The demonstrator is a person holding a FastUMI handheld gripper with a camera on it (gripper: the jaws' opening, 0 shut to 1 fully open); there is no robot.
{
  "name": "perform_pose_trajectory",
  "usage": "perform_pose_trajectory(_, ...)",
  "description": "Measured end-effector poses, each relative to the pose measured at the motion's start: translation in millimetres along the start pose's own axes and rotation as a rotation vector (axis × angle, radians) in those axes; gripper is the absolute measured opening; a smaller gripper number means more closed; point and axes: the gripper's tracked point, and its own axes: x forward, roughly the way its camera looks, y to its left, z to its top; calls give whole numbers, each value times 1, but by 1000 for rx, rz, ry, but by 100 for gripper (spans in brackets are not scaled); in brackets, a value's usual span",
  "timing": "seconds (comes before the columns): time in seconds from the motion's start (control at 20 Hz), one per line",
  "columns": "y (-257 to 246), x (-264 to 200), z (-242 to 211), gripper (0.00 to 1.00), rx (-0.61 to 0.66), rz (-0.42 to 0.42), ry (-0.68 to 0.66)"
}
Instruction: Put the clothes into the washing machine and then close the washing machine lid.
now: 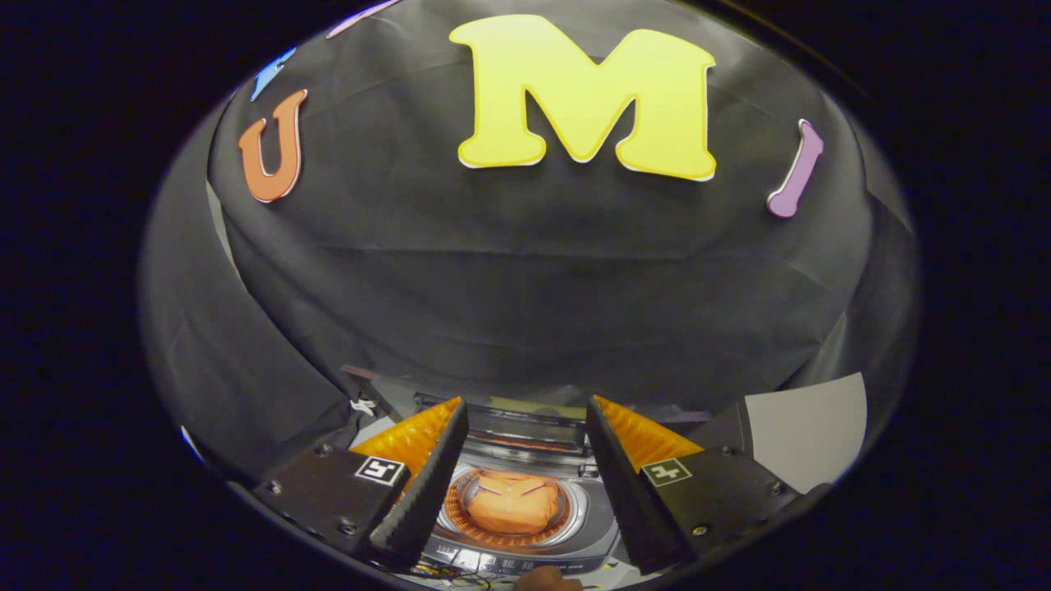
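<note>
A small top-loading washing machine (593, 525) sits below and between my fingers, seen from above. Its round drum (575, 502) holds an orange garment (511, 502) bunched in the middle. The lid (525, 432) stands raised at the back of the machine, just beyond the drum. My gripper (525, 410) hovers above the machine, open, with nothing between its fingers. The garment lies well below the fingertips, apart from them.
The black cloth wall (525, 279) rises close behind the machine. A pale grey panel (809, 427) shows at the right beside the wall. A control strip (493, 562) runs along the machine's near edge, and a fingertip of a person (548, 579) shows just before it.
</note>
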Motion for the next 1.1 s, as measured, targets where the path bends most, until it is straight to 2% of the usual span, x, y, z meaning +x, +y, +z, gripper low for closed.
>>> perform_pose_trajectory(0.45,6,69,13,90,22,22,61)
perform_pose_trajectory(0.7,13,100,8,90,80,36,98)
perform_pose_trajectory(0.95,17,117,2,90,107,47,119)
perform_pose_trajectory(1.1,15,116,0,89,76,32,94)
